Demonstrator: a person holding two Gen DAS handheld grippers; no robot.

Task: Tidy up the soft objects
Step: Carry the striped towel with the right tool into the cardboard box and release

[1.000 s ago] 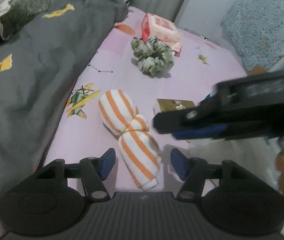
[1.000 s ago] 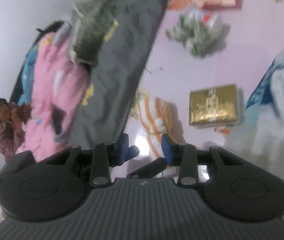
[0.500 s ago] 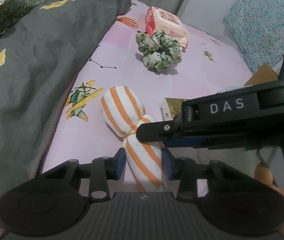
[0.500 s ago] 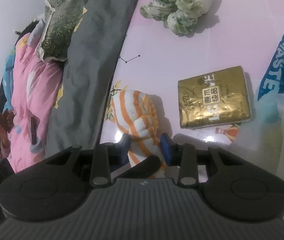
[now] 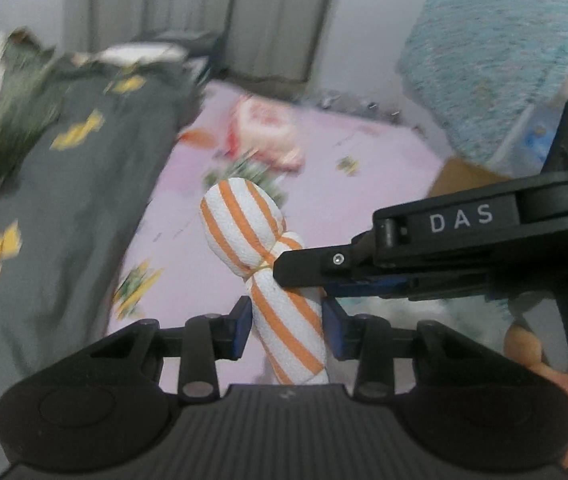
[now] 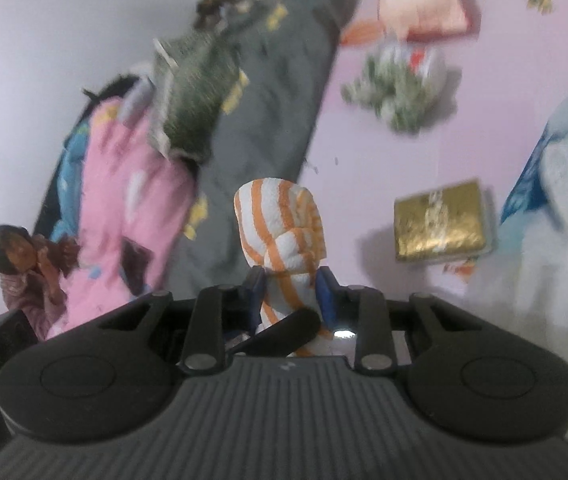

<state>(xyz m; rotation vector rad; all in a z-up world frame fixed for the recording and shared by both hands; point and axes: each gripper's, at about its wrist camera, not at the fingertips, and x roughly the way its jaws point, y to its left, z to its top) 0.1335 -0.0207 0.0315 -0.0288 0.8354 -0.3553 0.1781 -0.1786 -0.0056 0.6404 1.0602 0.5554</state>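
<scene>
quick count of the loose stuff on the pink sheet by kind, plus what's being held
striped towel roll, held: 1
green scrunchie: 1
gold packet: 1
pink packet: 1
total: 4

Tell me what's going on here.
A person is working with a gripper in each hand, and both are on the same orange-striped towel roll. The left gripper has its jaws shut on the roll's lower half. The right gripper is on it too, its jaws closing on the roll between them. The roll is clear of the pink sheet. A gold box, a green scrunchie and a pink pack lie on the sheet.
</scene>
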